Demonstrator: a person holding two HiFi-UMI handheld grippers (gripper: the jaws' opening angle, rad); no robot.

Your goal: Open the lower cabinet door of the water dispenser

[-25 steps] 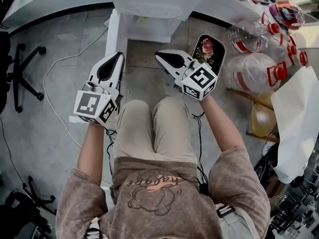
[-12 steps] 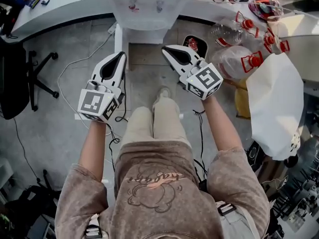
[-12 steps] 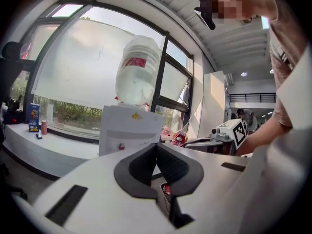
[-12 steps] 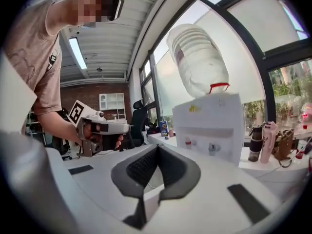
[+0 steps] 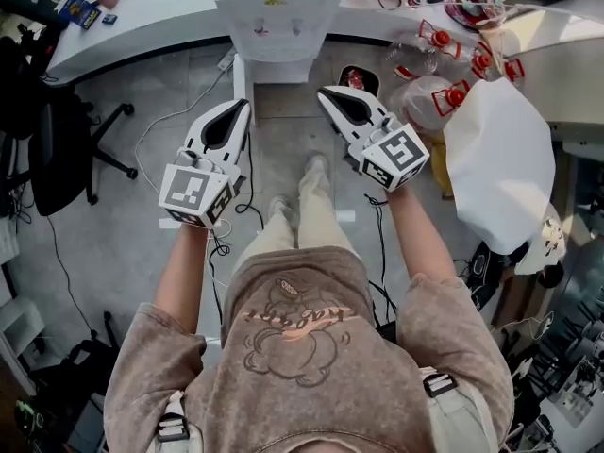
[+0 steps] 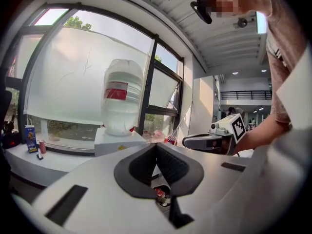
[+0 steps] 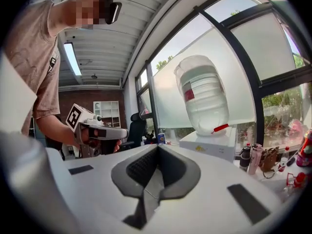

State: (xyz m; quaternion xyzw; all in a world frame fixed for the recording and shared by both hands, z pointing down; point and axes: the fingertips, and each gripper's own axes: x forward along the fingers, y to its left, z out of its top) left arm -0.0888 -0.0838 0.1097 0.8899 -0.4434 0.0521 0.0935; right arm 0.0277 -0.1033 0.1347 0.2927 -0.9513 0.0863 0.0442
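**Water dispenser** (image 5: 279, 17) with an inverted bottle (image 7: 202, 99) on top. The lower cabinet door (image 5: 241, 75) stands swung out at its left base. Left gripper (image 5: 241, 109) and right gripper (image 5: 327, 95) are held in front of it, both clenched on nothing. Black bin (image 5: 376, 77), just to its right, holds red litter.

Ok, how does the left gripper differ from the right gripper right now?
In the head view the left gripper leans only slightly inward, while the right gripper slants inward more sharply. The left gripper's marker cube carries a different square pattern from the right gripper's. Both are shut, hold nothing, and aim toward the water dispenser, side by side in front of the person.
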